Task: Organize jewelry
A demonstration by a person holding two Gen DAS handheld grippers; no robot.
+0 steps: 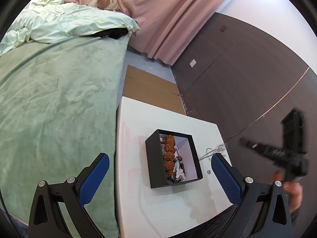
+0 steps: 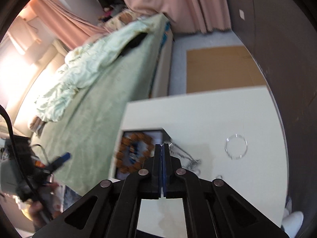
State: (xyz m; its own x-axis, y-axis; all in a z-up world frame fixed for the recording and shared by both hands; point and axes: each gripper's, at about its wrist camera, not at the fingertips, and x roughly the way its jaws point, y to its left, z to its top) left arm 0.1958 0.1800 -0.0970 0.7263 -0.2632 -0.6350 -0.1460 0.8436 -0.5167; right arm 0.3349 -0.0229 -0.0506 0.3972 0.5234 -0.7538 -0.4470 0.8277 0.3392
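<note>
A black open box (image 1: 195,165) sits on the white table (image 1: 158,204). It holds an orange knobbly bead bracelet (image 1: 169,154) and several small beads and white pieces. My left gripper (image 1: 160,172) is open, hovering above the box. A small ring (image 1: 208,172) and a clear bangle (image 1: 210,151) lie right of the box. In the right wrist view, my right gripper (image 2: 162,148) is shut on a silver chain (image 2: 188,159), which trails down to the table beside the box (image 2: 118,154). The clear bangle (image 2: 236,146) lies to the right.
A bed with a green blanket (image 1: 55,109) runs along the table's left edge. A flat cardboard sheet (image 1: 152,87) lies on the floor beyond the table. A dark wall (image 1: 247,83) and pink curtains (image 1: 168,19) stand behind. The right gripper appears blurred in the left wrist view (image 1: 281,154).
</note>
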